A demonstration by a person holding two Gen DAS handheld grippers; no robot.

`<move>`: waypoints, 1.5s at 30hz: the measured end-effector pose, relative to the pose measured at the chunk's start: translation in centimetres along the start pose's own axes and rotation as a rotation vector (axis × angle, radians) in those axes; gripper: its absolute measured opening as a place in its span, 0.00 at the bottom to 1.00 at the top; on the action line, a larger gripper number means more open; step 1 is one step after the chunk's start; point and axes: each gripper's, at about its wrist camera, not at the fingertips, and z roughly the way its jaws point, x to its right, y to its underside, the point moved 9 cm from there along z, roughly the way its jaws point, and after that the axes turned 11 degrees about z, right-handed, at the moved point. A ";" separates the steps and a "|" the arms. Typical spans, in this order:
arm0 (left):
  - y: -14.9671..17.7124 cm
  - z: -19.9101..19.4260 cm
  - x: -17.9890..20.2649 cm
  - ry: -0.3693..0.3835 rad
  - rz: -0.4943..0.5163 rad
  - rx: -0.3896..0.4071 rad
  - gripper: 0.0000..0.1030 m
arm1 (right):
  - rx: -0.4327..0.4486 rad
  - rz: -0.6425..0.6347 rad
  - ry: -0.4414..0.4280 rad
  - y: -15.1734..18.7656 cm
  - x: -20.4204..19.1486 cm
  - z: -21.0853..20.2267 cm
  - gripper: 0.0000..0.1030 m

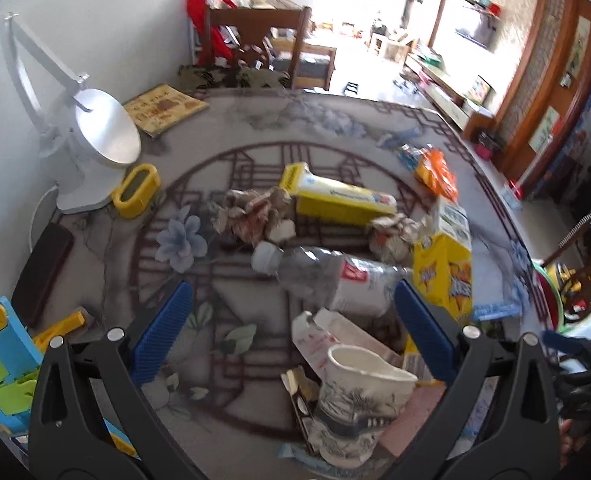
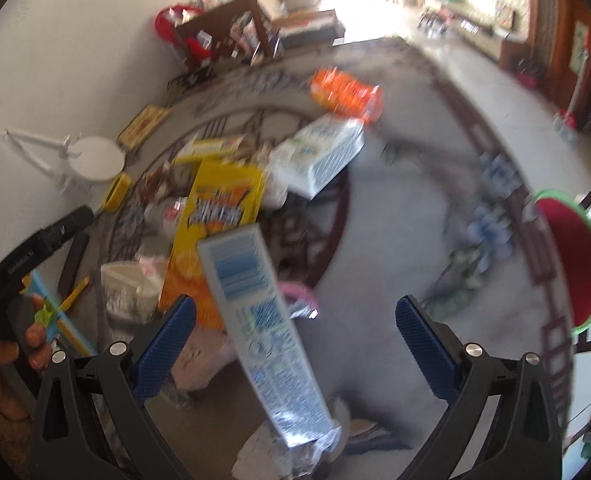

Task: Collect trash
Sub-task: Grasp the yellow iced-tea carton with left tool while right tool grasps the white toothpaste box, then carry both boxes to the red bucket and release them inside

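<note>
Table [image 1: 335,128] carries the trash pile. Plastic bottle [image 1: 327,276] lies flat at centre — long axis across, cap pointing left. Toothpaste box [image 2: 263,328] stands tilted between the right gripper's [image 2: 295,324] wide-spread fingers — contact unclear. Left gripper [image 1: 293,312] spread wide, empty.

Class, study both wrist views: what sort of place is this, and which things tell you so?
Most likely a lived-in home, a dining area opening onto a living room. Clues: a patterned tablecloth strewn with household litter, a wooden chair at the table, and a white desk lamp.
</note>
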 end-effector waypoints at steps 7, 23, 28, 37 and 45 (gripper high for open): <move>-0.4 0.0 4.2 0.121 0.067 -0.025 0.94 | -0.137 0.027 -0.098 2.5 -0.5 1.8 0.44; 2.0 7.6 15.4 0.329 0.166 -0.308 0.81 | 0.066 0.165 -0.040 -1.4 5.3 -4.8 0.38; 3.1 9.4 16.2 0.330 0.148 -0.362 0.46 | -0.008 0.185 0.010 0.1 7.2 -3.3 0.38; 1.6 7.3 15.1 0.321 0.107 -0.292 0.33 | -0.154 0.167 0.046 2.6 8.8 0.3 0.36; -1.2 4.5 17.7 0.354 0.115 -0.188 0.33 | -0.039 0.171 0.004 -1.1 10.1 -3.6 0.36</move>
